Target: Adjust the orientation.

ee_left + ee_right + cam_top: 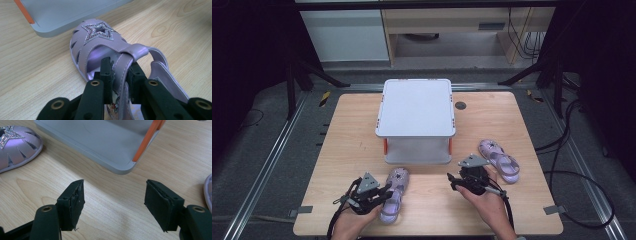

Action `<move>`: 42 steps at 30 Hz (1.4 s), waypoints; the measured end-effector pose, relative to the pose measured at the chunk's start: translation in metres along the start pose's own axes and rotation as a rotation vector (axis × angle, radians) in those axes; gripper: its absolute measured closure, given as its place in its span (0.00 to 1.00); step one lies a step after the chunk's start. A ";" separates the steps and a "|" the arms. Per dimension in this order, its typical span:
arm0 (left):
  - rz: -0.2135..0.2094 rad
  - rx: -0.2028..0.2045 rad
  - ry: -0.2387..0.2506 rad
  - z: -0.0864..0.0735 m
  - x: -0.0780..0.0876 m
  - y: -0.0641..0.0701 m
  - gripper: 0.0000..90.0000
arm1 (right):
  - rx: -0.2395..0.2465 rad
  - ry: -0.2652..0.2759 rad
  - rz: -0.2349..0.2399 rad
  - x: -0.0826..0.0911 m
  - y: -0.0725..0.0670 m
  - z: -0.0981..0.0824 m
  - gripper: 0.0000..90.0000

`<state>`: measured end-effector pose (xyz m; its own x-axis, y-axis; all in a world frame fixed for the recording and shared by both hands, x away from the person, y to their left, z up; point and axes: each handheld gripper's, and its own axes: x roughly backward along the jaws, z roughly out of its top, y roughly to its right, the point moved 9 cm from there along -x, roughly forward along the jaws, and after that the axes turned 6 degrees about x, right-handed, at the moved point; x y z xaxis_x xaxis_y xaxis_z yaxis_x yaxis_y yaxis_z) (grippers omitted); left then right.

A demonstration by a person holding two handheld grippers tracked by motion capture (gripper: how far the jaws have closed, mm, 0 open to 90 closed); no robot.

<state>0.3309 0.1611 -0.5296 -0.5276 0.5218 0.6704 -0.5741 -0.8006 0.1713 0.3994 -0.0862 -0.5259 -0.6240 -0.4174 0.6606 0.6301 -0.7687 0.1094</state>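
Observation:
A lilac child's sandal [395, 196] with a glittery star on the toe [98, 32] lies on the wooden table [432, 205], just in front of a grey two-level stand [416, 107]. My left gripper [387, 194] is shut on the sandal's ankle strap [125, 65], one black pad on each side of it [120, 76]. A second lilac sandal [499, 160] lies to the right of the stand. Between the two shoes my right gripper [452, 181] hangs open above bare wood [114, 195], with nothing between its pads. The first sandal's toe [17, 145] shows far off in the right gripper view.
The stand has a white top, a grey bottom shelf [100, 142] and orange corner posts [146, 141]. It fills the table's middle back. A dark round cable hole [460, 105] is behind its right corner. Cables trail on the floor at the right [582, 180].

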 end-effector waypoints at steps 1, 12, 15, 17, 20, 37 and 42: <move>0.003 0.003 0.006 0.001 0.000 0.000 0.86 | 0.002 0.001 0.000 0.000 0.000 0.000 0.36; 0.037 0.022 0.063 0.014 0.008 -0.002 0.89 | 0.000 0.008 -0.001 0.001 0.000 0.004 0.34; 0.044 0.029 0.077 0.019 0.009 -0.003 0.89 | -0.002 0.010 0.000 0.002 0.000 0.005 0.34; 0.052 0.032 0.088 0.025 0.010 -0.004 0.89 | -0.006 0.014 -0.002 0.003 0.002 0.007 0.35; 0.058 0.036 0.104 0.033 0.012 -0.005 0.89 | -0.002 0.018 -0.001 0.005 0.004 0.010 0.38; 0.147 0.062 0.169 0.083 -0.008 -0.035 0.90 | 0.026 0.061 0.072 0.021 0.001 0.028 0.86; 0.153 0.087 0.191 0.090 -0.020 -0.044 0.90 | 0.034 0.077 0.067 0.032 0.009 0.050 0.92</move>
<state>0.4236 0.1593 -0.4855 -0.7178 0.4320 0.5460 -0.4265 -0.8927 0.1455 0.4078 -0.0823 -0.4664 -0.6129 -0.5044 0.6082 0.6859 -0.7218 0.0926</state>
